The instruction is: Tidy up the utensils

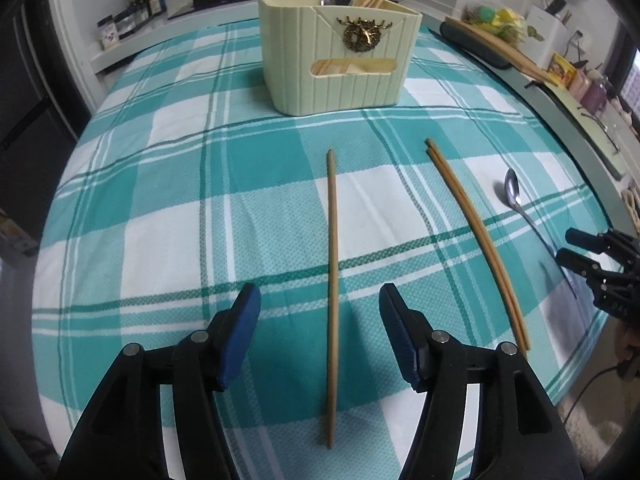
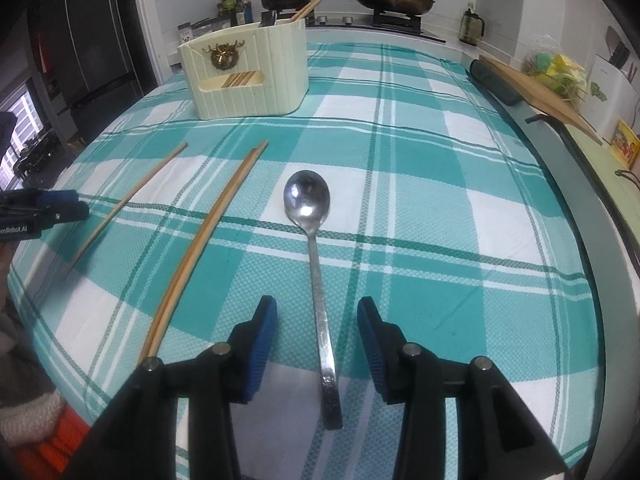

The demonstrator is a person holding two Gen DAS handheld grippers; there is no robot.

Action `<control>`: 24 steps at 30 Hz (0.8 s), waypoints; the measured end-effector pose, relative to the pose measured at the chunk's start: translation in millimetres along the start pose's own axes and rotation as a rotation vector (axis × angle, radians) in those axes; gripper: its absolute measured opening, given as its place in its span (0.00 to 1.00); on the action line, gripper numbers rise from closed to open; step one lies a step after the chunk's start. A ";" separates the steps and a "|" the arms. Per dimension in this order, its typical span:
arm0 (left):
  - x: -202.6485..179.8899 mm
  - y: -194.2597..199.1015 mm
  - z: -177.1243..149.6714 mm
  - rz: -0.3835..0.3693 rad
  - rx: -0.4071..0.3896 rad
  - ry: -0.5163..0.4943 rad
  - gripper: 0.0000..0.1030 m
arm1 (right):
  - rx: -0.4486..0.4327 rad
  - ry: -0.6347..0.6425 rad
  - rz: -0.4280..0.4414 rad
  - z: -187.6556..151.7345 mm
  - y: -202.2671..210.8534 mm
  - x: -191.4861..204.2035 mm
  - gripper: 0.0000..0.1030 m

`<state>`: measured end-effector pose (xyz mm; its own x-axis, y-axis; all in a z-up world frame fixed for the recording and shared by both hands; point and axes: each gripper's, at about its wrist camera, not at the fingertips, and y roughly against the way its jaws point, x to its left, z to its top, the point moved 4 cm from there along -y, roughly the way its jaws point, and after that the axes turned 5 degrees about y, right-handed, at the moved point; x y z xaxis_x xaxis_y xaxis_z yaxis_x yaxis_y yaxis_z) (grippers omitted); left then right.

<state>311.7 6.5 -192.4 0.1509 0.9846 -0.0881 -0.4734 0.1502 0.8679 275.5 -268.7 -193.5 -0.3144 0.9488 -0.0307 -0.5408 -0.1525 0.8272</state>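
Only my right wrist view shows the whole spoon (image 2: 316,264), lying between my right gripper's (image 2: 317,320) spread jaws; my left gripper (image 1: 320,312), jaws likewise released, straddles a single chopstick (image 1: 331,280) at lower centre. A chopstick pair (image 1: 476,240) lies between them on the teal checked tablecloth (image 1: 160,200). Cream utensil holder (image 1: 340,52) upper centre; stove pans behind. Lettering "enRobot.AI" reads at left edge.
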 end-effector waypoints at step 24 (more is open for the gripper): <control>-4.9 -72.2 56.3 0.035 0.108 -0.043 0.52 | 0.050 0.078 0.003 61.0 -67.7 8.7 0.44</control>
<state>394.0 -14.2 -227.2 0.1739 0.9840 -0.0378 -0.3830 0.1030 0.9180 357.0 -233.2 -215.5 -0.3770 0.9235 -0.0705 -0.5008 -0.1393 0.8543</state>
